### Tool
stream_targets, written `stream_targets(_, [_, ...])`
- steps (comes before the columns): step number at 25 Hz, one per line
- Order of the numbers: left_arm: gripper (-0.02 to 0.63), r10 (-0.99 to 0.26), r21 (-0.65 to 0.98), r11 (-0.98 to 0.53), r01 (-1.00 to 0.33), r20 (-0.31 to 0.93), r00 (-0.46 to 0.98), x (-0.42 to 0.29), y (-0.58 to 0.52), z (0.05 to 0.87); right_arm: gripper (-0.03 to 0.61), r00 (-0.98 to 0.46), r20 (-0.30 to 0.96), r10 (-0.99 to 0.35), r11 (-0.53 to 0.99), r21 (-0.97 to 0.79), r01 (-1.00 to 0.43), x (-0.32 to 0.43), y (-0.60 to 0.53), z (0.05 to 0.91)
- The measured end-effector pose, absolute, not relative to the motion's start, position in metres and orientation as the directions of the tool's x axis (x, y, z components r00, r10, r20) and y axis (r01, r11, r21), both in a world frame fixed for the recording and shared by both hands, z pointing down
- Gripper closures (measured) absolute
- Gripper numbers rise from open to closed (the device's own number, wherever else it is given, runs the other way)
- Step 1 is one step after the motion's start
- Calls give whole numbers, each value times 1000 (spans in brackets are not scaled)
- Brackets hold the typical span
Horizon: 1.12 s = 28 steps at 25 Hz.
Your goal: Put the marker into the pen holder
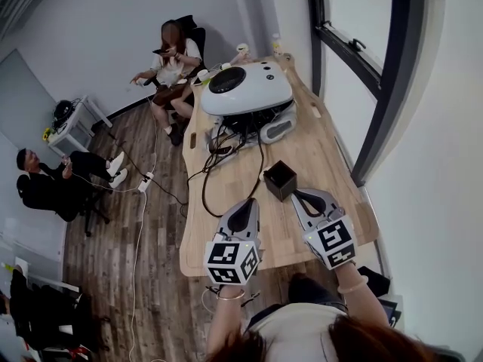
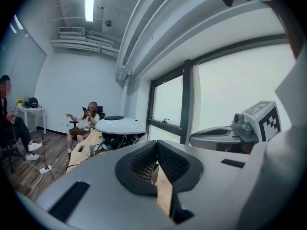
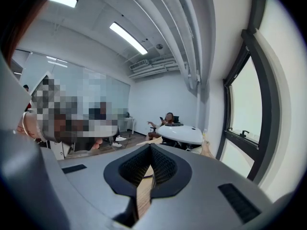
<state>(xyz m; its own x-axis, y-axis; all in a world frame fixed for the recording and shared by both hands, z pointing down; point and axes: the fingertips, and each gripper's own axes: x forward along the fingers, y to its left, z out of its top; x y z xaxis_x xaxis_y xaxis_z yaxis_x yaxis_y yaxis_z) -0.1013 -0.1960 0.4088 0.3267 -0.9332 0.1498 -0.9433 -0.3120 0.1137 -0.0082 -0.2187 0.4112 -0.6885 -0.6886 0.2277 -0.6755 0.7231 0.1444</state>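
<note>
A black square pen holder (image 1: 280, 179) stands on the wooden table (image 1: 317, 157), just ahead of both grippers. My left gripper (image 1: 245, 205) points at the table a little to the holder's left and nearer me; in its own view the left gripper (image 2: 156, 146) has its jaws closed pad to pad with nothing between. My right gripper (image 1: 301, 197) sits right beside the holder's near right corner, and in its own view the right gripper (image 3: 150, 148) is shut and empty too. I see no marker in any view.
A white domed machine (image 1: 246, 89) with grey parts and black cables (image 1: 219, 161) fills the far half of the table. A person sits in a chair (image 1: 172, 62) beyond the table's far end; another sits at the left (image 1: 53, 176). A window frame (image 1: 381, 89) runs along the right.
</note>
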Motion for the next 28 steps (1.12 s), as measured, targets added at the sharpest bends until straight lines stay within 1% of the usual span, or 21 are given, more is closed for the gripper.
stream_targets(28, [595, -923, 114, -358, -927, 105, 370, -84, -111, 400, 551, -655, 194, -730, 683, 163, -713, 8, -129, 399])
